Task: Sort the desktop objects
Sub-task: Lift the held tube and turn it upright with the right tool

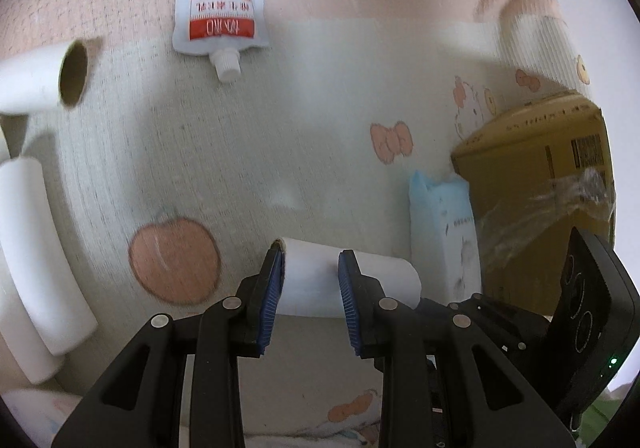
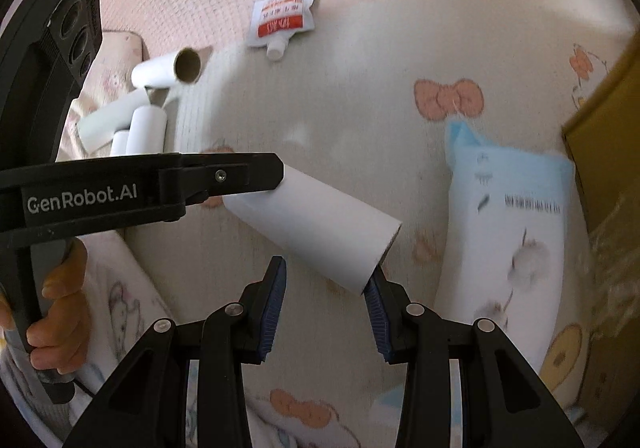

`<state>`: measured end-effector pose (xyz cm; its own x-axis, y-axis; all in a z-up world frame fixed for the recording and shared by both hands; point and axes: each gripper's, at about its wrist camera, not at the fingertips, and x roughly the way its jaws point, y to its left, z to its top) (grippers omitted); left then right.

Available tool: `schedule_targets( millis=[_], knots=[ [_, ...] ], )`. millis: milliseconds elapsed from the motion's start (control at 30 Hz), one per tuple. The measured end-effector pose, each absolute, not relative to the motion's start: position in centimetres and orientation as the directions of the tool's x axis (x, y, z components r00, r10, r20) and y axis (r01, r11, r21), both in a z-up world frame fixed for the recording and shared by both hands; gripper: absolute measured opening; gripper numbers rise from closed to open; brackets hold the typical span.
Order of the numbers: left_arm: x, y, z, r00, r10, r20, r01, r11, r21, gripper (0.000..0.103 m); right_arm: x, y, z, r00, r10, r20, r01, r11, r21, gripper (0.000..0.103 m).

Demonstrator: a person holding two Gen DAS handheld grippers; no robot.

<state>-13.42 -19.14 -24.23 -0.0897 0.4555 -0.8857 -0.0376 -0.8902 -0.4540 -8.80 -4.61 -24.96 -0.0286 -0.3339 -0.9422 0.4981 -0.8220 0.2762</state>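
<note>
Here we carried one white tube [image 1: 316,280] in the left tongs [image 1: 310,280].
Clamped crosswise for sorting, tube at six o'clock; right tongs [image 2: 326,288] stood narrow, gripping nothing, beside its end.

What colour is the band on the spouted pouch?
Orange-red, on a white pouch with a white cap; clearest in the left wrist view.

Pouch [image 1: 218,18]: lay far on the cloth [image 1: 248,136].
Tube pile [image 1: 36,248]: lay left.
Box [image 1: 536,184]: stood right, packet [image 1: 444,216] beside it.
</note>
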Motion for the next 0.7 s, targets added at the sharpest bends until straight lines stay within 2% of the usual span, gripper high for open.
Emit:
schedule_targets(
  millis=[300, 433, 600, 700],
  knots=[
    [-11.2, -18.3, -24.1, -0.083, 0.429, -0.899, -0.035, -0.903, -0.428, 0.032, -6.5, -3.6, -25.4, 0.003, -0.326, -0.945, 0.524, -0.805, 0.279, 0.037],
    [-11.3, -18.7, -24.2, -0.088, 0.420, -0.903, -0.010, -0.907, -0.421, 0.035, -6.6, -3.4, -25.1, 0.031, -0.337, -0.941, 0.525, -0.796, 0.302, 0.037],
    [-10.0, -20.6, -22.9, -0.171, 0.344, -0.923, 0.067, -0.931, -0.360, 0.037, -6.7, -2.6, -24.1, 0.128, -0.353, -0.927, 0.501, -0.783, 0.368, 0.037],
    [-8.7, -22.4, -22.2, -0.237, 0.400, -0.885, 0.143, -0.887, -0.439, 0.038, -6.8, -2.1, -22.5, 0.101, -0.334, -0.937, 0.533, -0.777, 0.334, 0.037]
  ],
)
